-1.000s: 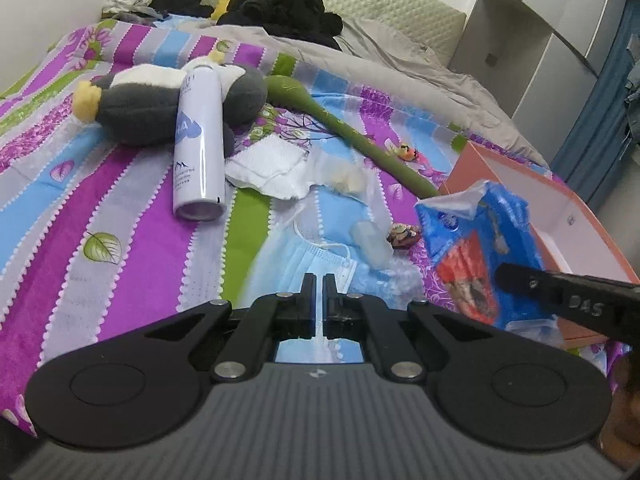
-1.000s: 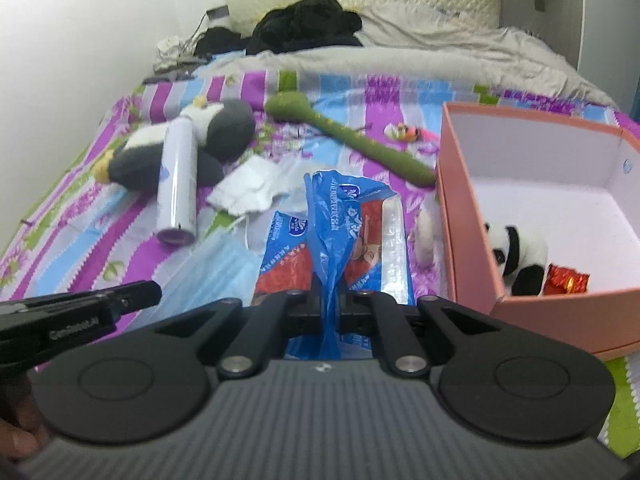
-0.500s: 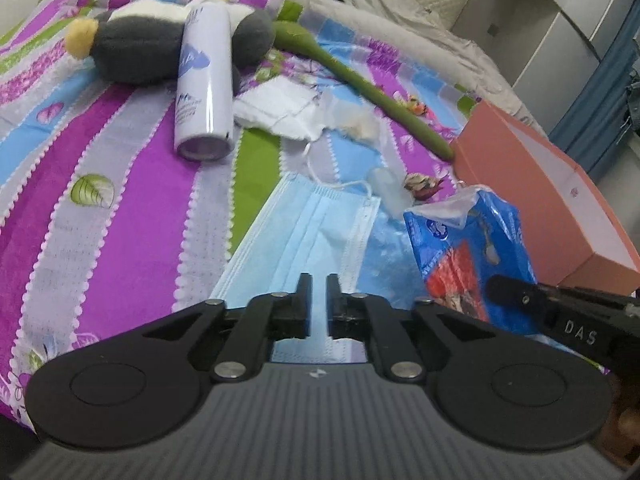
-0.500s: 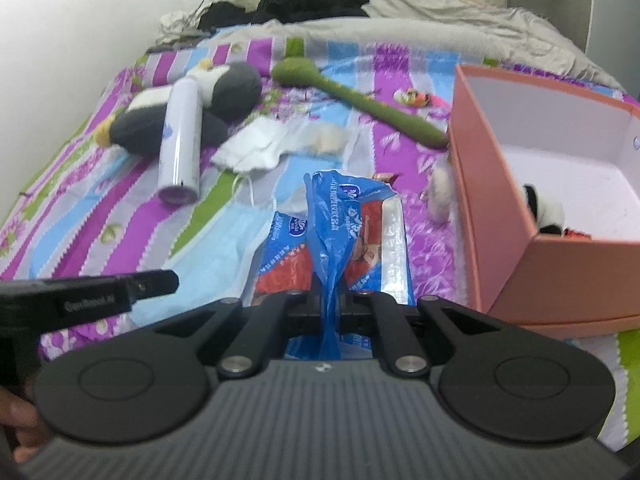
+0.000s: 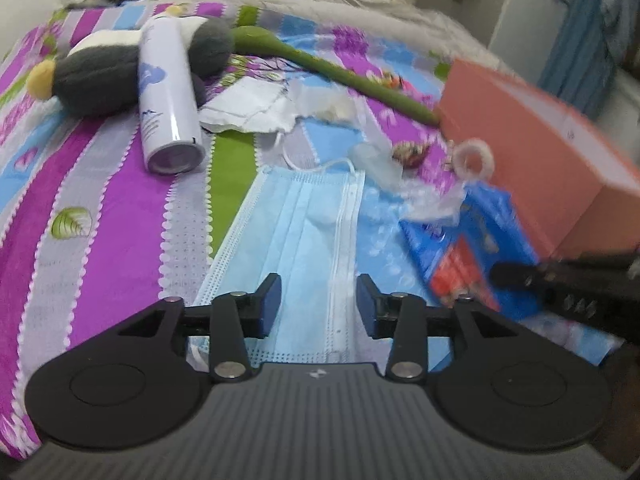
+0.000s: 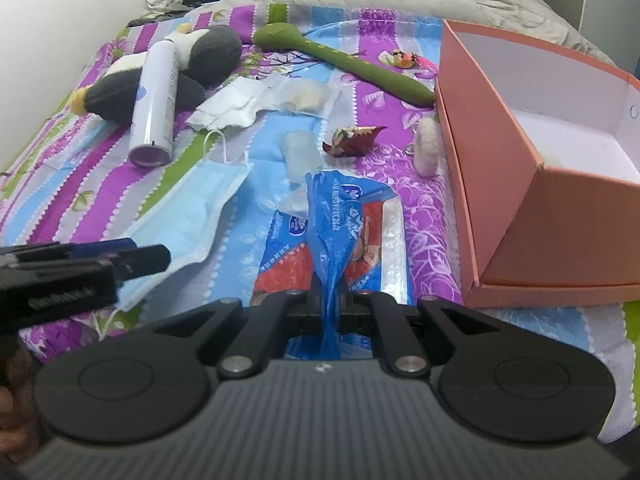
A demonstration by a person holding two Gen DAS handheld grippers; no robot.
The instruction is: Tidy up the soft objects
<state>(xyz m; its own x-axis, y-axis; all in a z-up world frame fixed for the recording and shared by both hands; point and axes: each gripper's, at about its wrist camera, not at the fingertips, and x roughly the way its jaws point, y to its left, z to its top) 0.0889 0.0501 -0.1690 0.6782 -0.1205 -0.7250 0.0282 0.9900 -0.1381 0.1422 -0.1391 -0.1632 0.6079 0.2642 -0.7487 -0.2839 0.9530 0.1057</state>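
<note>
A light blue face mask (image 5: 304, 232) lies flat on the striped bedspread (image 5: 100, 216). My left gripper (image 5: 318, 300) hovers low over its near end, jaws opening, one pad on each side and neither pressing the mask. My right gripper (image 6: 330, 304) is shut on the crumpled wrapper of a blue and red tissue pack (image 6: 352, 224), which rests on the bed right of the mask (image 6: 188, 208). A pink open box (image 6: 560, 216) stands just right of the pack.
A grey and white penguin plush (image 5: 100, 76) lies at the back left with a white spray can (image 5: 168, 92) across it. Also on the bed are a green plush stick (image 5: 352, 76), white cloth (image 5: 248, 108), a foil wrapper (image 6: 352, 142) and a fluffy white puff (image 6: 426, 146).
Both grippers have sunk toward the bed. The left gripper's jaws have gone from shut to spread apart over the mask. The right gripper still grips the tissue pack.
</note>
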